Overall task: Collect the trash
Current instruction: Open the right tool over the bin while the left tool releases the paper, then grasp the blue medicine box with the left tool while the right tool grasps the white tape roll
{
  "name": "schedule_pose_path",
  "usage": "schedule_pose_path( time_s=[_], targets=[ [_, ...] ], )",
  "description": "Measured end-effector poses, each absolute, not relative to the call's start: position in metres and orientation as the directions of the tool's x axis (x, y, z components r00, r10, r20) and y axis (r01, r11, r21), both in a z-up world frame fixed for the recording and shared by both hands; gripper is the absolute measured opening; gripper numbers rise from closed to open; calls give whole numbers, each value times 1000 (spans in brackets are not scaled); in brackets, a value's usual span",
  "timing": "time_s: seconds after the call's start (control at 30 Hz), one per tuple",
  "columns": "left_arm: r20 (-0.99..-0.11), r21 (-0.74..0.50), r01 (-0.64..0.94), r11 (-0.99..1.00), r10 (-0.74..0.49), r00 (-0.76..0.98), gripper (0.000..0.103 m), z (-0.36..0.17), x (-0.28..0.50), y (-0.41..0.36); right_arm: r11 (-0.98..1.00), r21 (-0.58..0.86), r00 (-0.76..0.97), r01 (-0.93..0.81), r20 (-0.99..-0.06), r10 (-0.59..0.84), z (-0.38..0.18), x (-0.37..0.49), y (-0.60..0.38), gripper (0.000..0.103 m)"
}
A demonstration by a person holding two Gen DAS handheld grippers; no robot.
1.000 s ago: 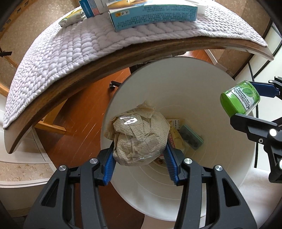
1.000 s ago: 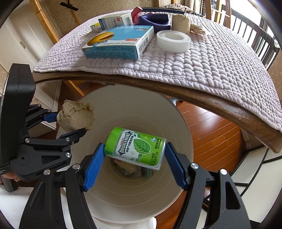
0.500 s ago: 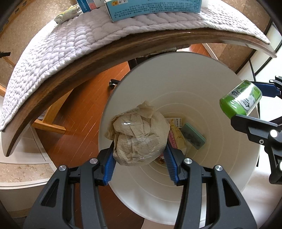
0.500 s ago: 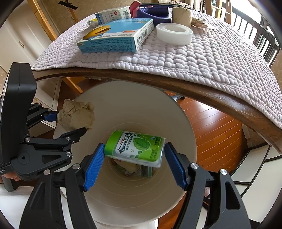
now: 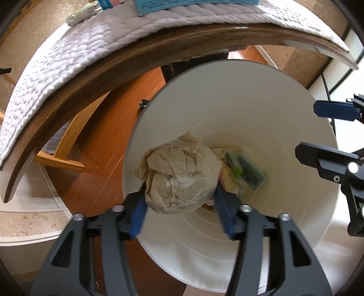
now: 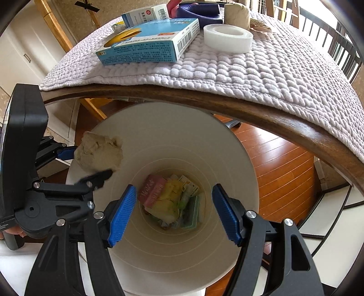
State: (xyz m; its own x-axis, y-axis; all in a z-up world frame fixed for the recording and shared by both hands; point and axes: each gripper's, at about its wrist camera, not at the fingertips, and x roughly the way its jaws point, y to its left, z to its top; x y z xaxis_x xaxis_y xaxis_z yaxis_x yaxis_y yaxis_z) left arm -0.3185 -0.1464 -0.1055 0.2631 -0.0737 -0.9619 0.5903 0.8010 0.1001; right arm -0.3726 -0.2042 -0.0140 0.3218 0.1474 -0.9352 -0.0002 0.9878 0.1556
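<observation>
A round white bin (image 5: 227,91) stands on the floor below the table edge, and both grippers point down into it. My left gripper (image 5: 182,214) has a crumpled beige paper towel (image 5: 179,175) between its blue pads. Its jaws are opening, blurred by motion, and the pads still touch the ball. The same paper towel (image 6: 97,154) hangs over the bin's left rim in the right wrist view. My right gripper (image 6: 174,211) stands open and empty above the bin (image 6: 170,127). Wrappers and a teal box (image 6: 191,214) lie at the bottom, with a green blur (image 5: 236,169) among them.
A wooden table edge (image 6: 250,113) with a quilted grey cloth (image 6: 261,68) overhangs the bin. On it lie a blue box (image 6: 147,43), a white tape roll (image 6: 227,37) and a smaller white box (image 6: 143,14). Red-brown wood floor (image 5: 97,159) surrounds the bin.
The green gum can has left the right gripper's pads and dropped into the bin. Both grippers have sunk toward the bin. The left pads have spread slightly around the paper towel.
</observation>
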Motion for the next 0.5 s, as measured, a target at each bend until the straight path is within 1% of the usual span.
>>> schedule_pose_path(
  time_s=[0.03,0.07,0.1,0.27,0.3,0.33,0.4,0.43,0.47,0.5],
  targets=[
    [-960,110,591,799,-68,270,86,-106,-319,-146,988,153,322,0,-936,145,-14,-372,-204,69],
    [-956,122,592,797,-67,287,94,-107,-321,-147,989,149,323,3,-936,140,-14,-373,-204,69],
    [-954,124,593,795,-70,293,94,-107,-323,-146,989,147,325,8,-936,136,-14,-374,-205,71],
    [-954,117,588,800,-73,289,94,-103,-320,-142,991,132,343,25,-932,115,-7,-381,-214,71],
    [-953,118,586,801,-74,293,94,-100,-319,-140,992,124,356,27,-929,106,-3,-381,-216,74],
    [-952,119,585,802,-76,298,94,-95,-319,-141,993,117,370,30,-924,98,2,-383,-218,76],
    [-946,115,582,805,-91,313,94,-88,-320,-137,996,85,431,38,-900,60,18,-386,-222,86],
    [-941,107,582,806,-107,321,94,-80,-321,-136,997,63,454,44,-890,36,25,-388,-223,88],
    [-933,93,583,807,-133,333,94,-72,-321,-134,998,15,495,56,-869,-15,37,-389,-226,95],
    [-924,76,583,809,-163,347,94,-62,-322,-131,998,-13,515,62,-856,-43,44,-390,-226,99]
  ],
)
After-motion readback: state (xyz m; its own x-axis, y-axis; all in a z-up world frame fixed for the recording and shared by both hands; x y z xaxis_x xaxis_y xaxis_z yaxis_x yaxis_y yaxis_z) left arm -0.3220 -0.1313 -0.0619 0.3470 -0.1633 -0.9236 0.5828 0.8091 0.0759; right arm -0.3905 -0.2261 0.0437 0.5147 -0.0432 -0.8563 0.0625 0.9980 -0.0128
